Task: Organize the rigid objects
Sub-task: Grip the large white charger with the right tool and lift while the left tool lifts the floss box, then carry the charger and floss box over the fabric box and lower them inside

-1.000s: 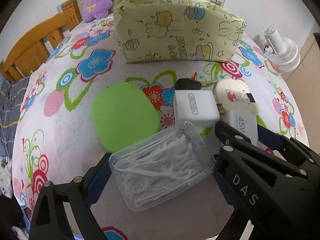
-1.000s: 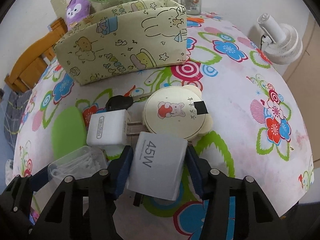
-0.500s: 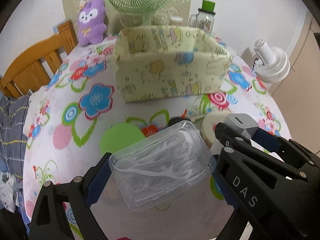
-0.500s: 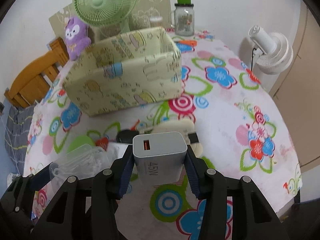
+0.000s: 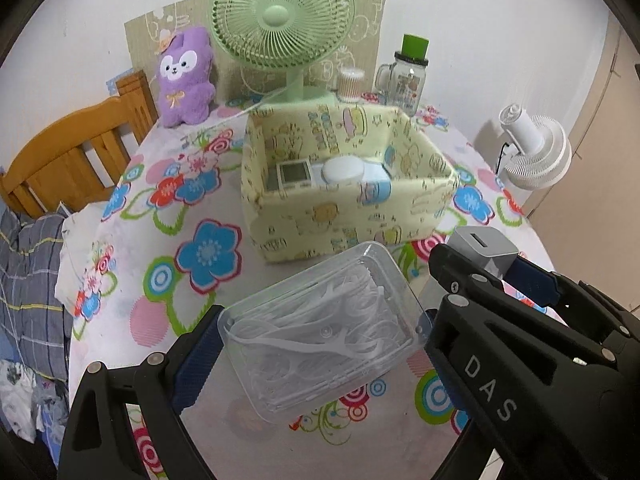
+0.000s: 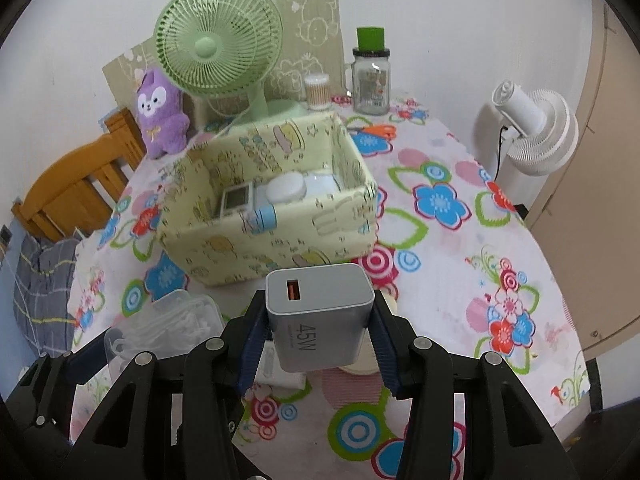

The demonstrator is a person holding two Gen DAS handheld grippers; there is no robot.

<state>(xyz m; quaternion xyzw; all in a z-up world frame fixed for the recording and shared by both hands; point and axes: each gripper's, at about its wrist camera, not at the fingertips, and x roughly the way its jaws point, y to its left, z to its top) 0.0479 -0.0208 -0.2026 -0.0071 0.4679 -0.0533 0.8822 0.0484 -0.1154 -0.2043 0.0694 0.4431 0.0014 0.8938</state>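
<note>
1. The left gripper (image 5: 320,344) jaws clamp the clear floss-pick box (image 5: 324,330); the right gripper (image 6: 318,340) jaws clamp the grey 45W charger (image 6: 320,320).
2. Both items hang above the counter (image 6: 460,280), just short of the yellow storage bin (image 6: 272,216).
3. Step in hand: transport. Next: carry both over the bin rim, lower, release beside the contents.

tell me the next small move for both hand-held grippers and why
Probably carry both forward over the yellow fabric bin. The left hand-held gripper holds the clear floss-pick box, the right hand-held gripper the grey 45W charger, both clear of the table, and the open bin just ahead already holds sorted items.
</note>
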